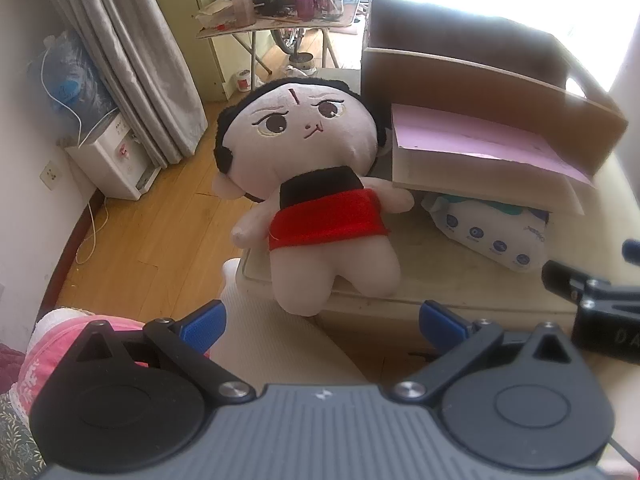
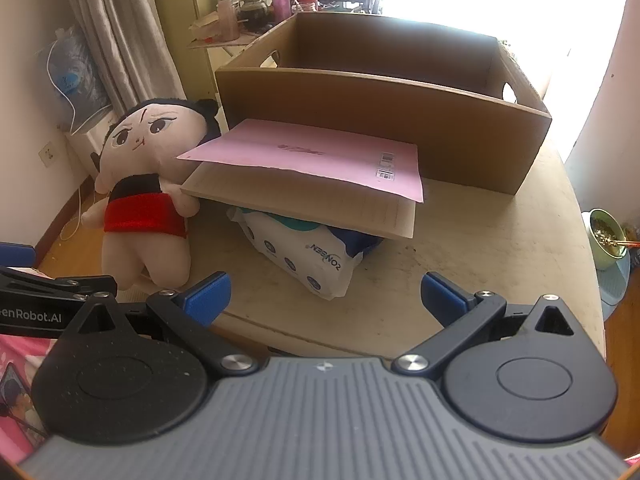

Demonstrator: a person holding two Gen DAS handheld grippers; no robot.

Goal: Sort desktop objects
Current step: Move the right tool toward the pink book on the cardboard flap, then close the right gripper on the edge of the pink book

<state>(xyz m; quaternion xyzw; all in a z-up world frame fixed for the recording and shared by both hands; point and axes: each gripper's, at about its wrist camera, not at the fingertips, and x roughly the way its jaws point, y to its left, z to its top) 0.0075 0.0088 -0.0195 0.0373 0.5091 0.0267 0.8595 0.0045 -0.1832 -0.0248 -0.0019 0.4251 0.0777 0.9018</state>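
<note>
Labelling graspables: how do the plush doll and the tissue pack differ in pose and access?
The plush doll sits upright at the table's left edge, uncovered; the tissue pack lies flat, its far end under the pink-topped notebook. The doll is cloth with a red skirt; the pack is printed white plastic wrap. Both are soft, rest on the table before the cardboard box, and are ungrasped.

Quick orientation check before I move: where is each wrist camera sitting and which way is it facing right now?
Left wrist: at the table's left corner, facing the plush doll; open left gripper below, right gripper's body at right edge.
Right wrist: at the table's near edge, facing the tissue pack and cardboard box; open right gripper below.
Shared: doll, pink sheet, tissue pack, box.
</note>
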